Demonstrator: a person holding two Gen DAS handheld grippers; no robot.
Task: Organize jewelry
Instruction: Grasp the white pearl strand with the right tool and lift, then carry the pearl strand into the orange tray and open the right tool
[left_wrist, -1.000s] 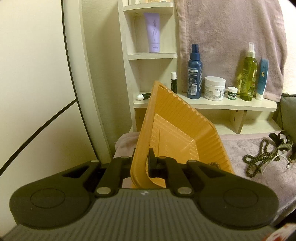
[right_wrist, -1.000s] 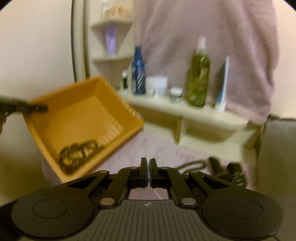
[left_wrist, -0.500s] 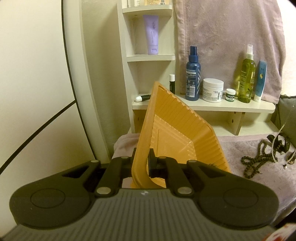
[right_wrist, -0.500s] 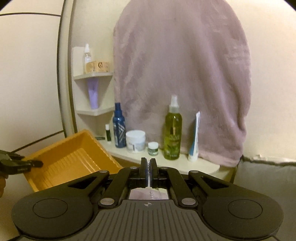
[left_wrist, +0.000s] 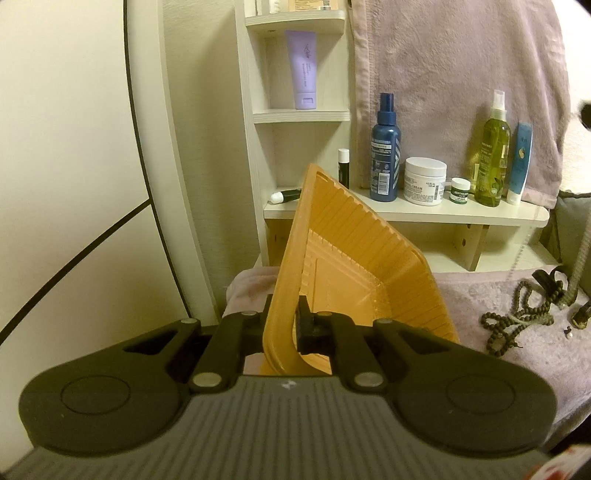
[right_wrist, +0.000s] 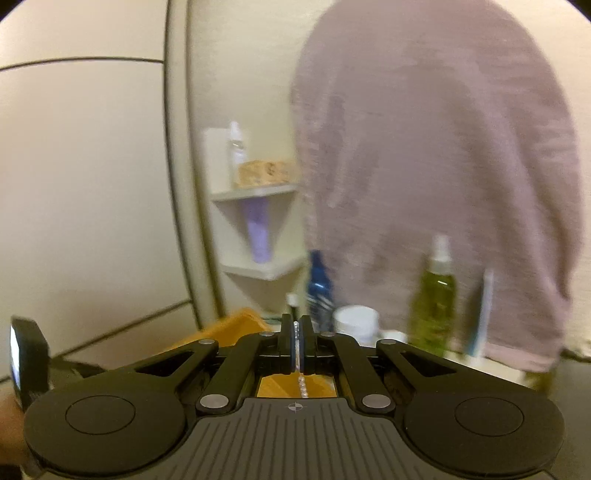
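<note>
My left gripper (left_wrist: 284, 314) is shut on the near rim of an orange ribbed tray (left_wrist: 354, 266), holding it tilted up on its edge. In the right wrist view the tray (right_wrist: 236, 328) shows low, just left of my right gripper (right_wrist: 296, 326). That gripper is shut on a thin pale bead chain (right_wrist: 302, 384), which hangs down from between its pads. From the left wrist view, the same pale strand (left_wrist: 519, 254) hangs at the far right above a dark beaded necklace (left_wrist: 517, 321) that lies on the mauve towel (left_wrist: 480, 295).
A white shelf (left_wrist: 406, 214) behind the tray carries a blue spray bottle (left_wrist: 384, 162), a white cream jar (left_wrist: 424, 181), a green bottle (left_wrist: 491, 162) and a blue tube (left_wrist: 521, 162). A mauve towel hangs behind them (left_wrist: 461, 74). More dark jewelry (left_wrist: 554, 284) lies at the far right.
My right gripper has risen and tipped upward, drawing the pale chain up off the towel; the tray has dropped low in its view. The left gripper and the tray have stayed put.
</note>
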